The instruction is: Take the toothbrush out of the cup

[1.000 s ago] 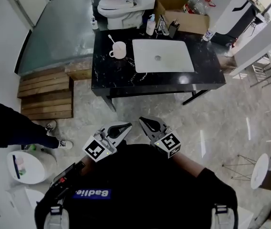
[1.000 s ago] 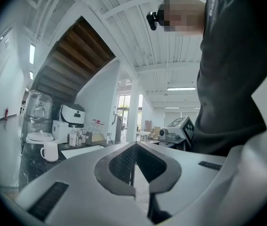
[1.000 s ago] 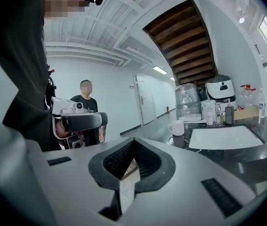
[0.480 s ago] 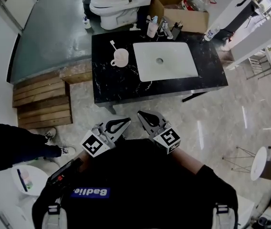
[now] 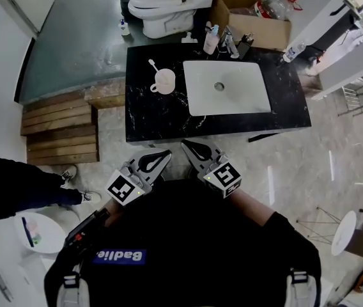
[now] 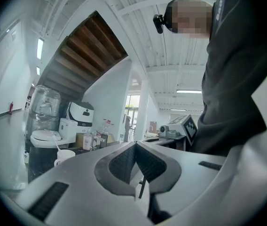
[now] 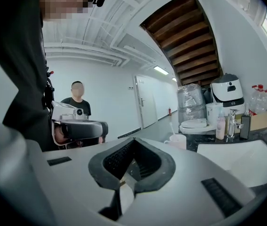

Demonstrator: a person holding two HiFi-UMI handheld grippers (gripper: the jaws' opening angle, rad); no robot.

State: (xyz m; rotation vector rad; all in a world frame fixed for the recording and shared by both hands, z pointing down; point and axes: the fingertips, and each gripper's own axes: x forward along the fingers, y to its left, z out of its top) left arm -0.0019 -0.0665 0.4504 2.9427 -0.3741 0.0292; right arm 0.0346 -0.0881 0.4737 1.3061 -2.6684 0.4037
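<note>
A pale pink cup (image 5: 165, 81) stands on the black counter (image 5: 156, 114), left of the sink, with a white toothbrush (image 5: 153, 64) leaning out of it to the upper left. Both grippers hang close to my body, well short of the counter's near edge. My left gripper (image 5: 160, 158) is shut with nothing in it, and my right gripper (image 5: 190, 148) is the same. In the left gripper view the cup (image 6: 64, 157) and toothbrush (image 6: 56, 143) sit far off at the left. The right gripper view shows the cup (image 7: 176, 141) right of centre.
A white sink (image 5: 227, 87) fills the counter's middle, with a soap bottle (image 5: 211, 40) and faucet (image 5: 227, 43) behind it. Beyond are a toilet (image 5: 159, 5) and a cardboard box (image 5: 252, 19). Wooden steps (image 5: 60, 130) lie left of the counter. A person (image 5: 15, 187) stands at the left.
The counter has come lower and nearer in the head view as I moved toward it. Both grippers stay shut and have risen slightly in the frame. The person at left has shifted.
</note>
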